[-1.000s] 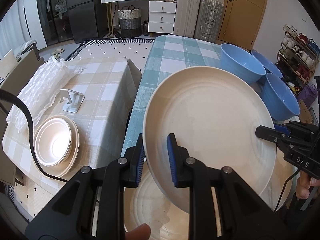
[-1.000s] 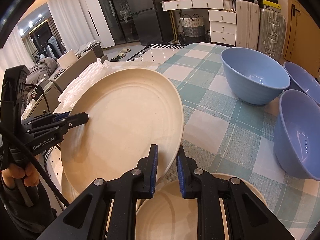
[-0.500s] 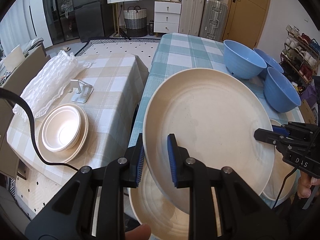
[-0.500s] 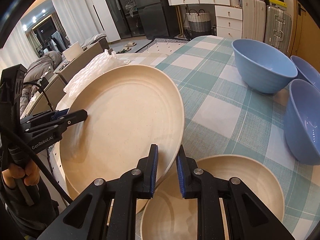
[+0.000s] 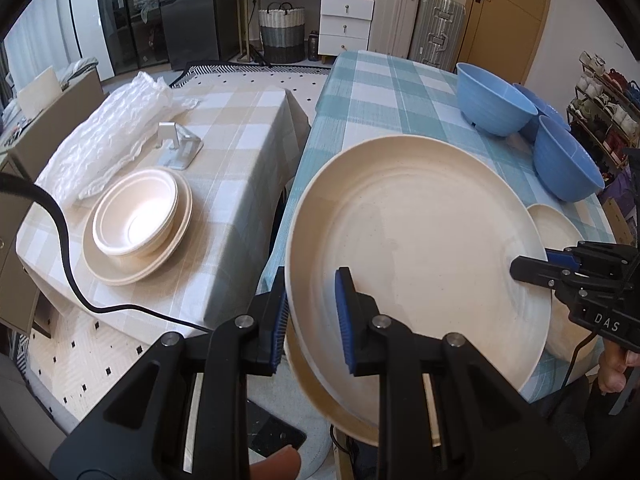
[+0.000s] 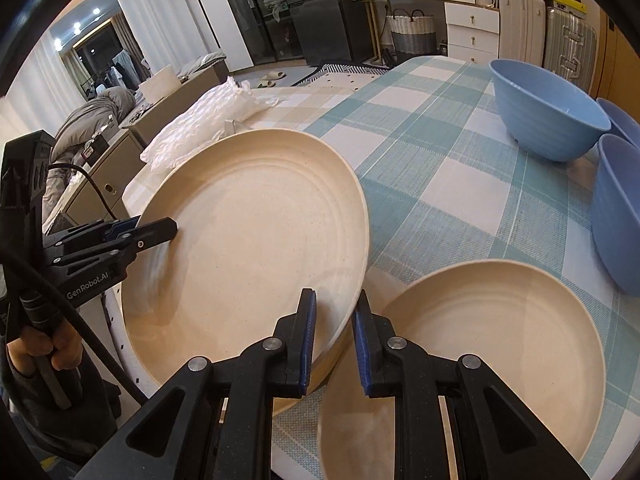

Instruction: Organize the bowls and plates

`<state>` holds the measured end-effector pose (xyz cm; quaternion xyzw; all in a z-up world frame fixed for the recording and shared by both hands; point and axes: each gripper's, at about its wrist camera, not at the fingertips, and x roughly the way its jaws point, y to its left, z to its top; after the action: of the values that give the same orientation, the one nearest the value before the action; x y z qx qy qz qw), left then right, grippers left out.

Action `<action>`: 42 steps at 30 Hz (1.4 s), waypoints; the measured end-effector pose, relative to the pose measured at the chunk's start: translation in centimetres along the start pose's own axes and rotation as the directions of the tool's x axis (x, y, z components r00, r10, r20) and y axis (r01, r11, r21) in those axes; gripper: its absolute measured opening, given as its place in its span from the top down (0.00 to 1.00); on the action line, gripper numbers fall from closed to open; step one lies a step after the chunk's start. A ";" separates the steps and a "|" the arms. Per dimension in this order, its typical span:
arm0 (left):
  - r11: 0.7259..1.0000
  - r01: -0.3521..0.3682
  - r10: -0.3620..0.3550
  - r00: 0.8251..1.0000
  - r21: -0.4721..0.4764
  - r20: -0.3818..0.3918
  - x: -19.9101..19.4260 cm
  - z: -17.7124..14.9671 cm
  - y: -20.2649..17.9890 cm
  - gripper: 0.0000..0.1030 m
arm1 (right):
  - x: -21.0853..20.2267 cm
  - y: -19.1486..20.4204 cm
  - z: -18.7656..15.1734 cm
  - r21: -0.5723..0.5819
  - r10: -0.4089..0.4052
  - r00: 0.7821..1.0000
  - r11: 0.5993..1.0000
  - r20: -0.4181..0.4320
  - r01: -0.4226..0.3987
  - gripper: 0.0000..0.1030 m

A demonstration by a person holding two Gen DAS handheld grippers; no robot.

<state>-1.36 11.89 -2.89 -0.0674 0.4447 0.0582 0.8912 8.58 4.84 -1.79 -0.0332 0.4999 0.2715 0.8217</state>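
Note:
A large cream plate point(image 5: 416, 240) point(image 6: 256, 232) hangs tilted between both grippers, over the gap at the teal-checked table's point(image 5: 384, 92) left edge. My left gripper point(image 5: 312, 314) is shut on its near-left rim. My right gripper point(image 6: 334, 330) is shut on the opposite rim and shows in the left wrist view point(image 5: 536, 270). A second cream rim point(image 5: 320, 396) shows just under the held plate; I cannot tell what it belongs to. Another cream plate point(image 6: 480, 360) lies on the teal table. A stack of cream plates and bowls point(image 5: 136, 224) sits on the beige table point(image 5: 240, 140).
Three blue bowls point(image 5: 492, 104) point(image 6: 548, 120) stand at the teal table's far right. On the beige table lie bubble wrap point(image 5: 108, 140) and a metal stand point(image 5: 176, 148). A black cable point(image 5: 60, 240) crosses in front of that table. A narrow gap point(image 5: 286, 200) separates the tables.
Both grippers have carried the plate left and a little down, away from the blue bowls and toward the beige table. The plate lying on the teal table is now more uncovered.

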 end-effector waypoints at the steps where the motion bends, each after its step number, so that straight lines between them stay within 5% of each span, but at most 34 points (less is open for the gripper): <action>1: 1.000 0.004 -0.004 1.000 -0.004 -0.005 0.1 -0.3 0.1 0.82 | 0.2 0.2 -0.2 -0.009 -0.008 1.000 1.000 0.001 0.008 0.83; 20: 1.000 -0.002 0.002 1.000 -0.016 -0.007 0.5 -1.8 1.0 0.81 | -0.1 1.9 -0.8 -0.086 -0.100 0.995 0.991 0.022 0.101 0.82; 32: 1.000 -0.017 0.017 1.000 -0.012 0.020 -0.4 -1.4 1.1 0.37 | -0.9 1.1 -0.8 -0.056 -0.069 0.997 0.996 0.028 0.070 0.76; 35: 1.000 -0.015 0.015 0.999 -0.012 0.032 -0.9 -1.3 0.9 0.28 | -1.5 0.7 -0.7 -0.038 -0.054 0.998 0.998 0.042 0.056 0.69; 42: 1.000 0.016 -0.017 0.999 0.014 0.042 -1.8 -1.1 -0.4 0.22 | -3.8 -1.0 -1.2 0.020 -0.020 0.995 1.000 0.095 0.019 0.35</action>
<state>-3.20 11.23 -2.07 -0.0636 0.4257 0.0491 0.9013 6.69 2.03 0.60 -0.0172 0.4623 0.2600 0.8476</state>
